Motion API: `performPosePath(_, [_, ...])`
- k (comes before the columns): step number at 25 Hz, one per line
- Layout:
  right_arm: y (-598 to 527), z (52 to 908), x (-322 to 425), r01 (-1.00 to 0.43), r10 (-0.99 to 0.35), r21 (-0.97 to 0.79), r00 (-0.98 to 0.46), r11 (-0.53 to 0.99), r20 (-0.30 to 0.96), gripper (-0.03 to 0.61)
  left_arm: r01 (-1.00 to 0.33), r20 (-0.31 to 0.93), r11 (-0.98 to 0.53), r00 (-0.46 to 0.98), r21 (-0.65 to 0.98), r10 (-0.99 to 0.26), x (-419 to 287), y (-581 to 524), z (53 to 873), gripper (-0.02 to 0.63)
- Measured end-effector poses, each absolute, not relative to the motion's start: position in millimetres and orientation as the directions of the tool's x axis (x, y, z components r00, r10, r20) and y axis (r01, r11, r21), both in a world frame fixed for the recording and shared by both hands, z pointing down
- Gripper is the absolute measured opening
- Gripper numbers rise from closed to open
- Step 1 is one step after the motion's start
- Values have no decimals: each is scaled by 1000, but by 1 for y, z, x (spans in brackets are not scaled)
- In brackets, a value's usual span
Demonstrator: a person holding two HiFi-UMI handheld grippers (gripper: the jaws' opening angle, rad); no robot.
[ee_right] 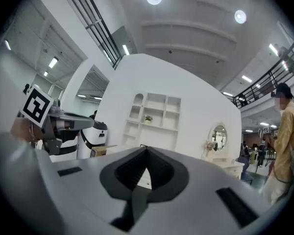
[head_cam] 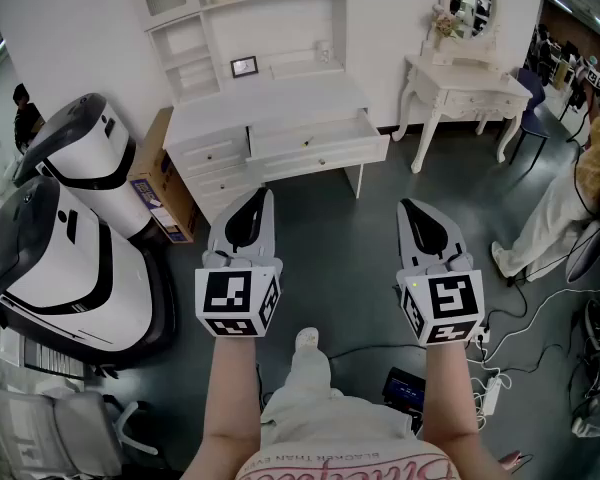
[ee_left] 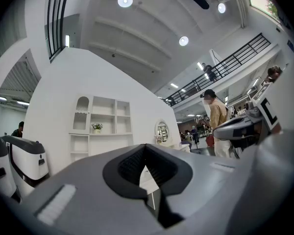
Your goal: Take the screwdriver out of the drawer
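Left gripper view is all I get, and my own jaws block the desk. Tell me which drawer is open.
Observer: In the head view, the wide drawer under the white desk's top is pulled out.
Operator: Report the right gripper.
Observer: The right gripper is shut and empty, beside the left gripper, both short of the desk.
Operator: Name what stands left of the desk.
Observer: A cardboard box, close by that side.
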State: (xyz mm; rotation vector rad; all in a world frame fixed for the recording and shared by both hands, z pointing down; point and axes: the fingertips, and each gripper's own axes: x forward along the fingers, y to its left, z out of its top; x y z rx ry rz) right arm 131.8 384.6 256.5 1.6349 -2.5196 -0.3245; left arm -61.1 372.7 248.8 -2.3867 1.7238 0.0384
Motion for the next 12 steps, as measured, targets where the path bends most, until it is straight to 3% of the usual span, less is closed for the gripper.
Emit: performPosePath(12, [317,262,115,-882,-911,250,-411,400,6,6,-941,-138,-305,325,-147,-936,-77,304,250,9])
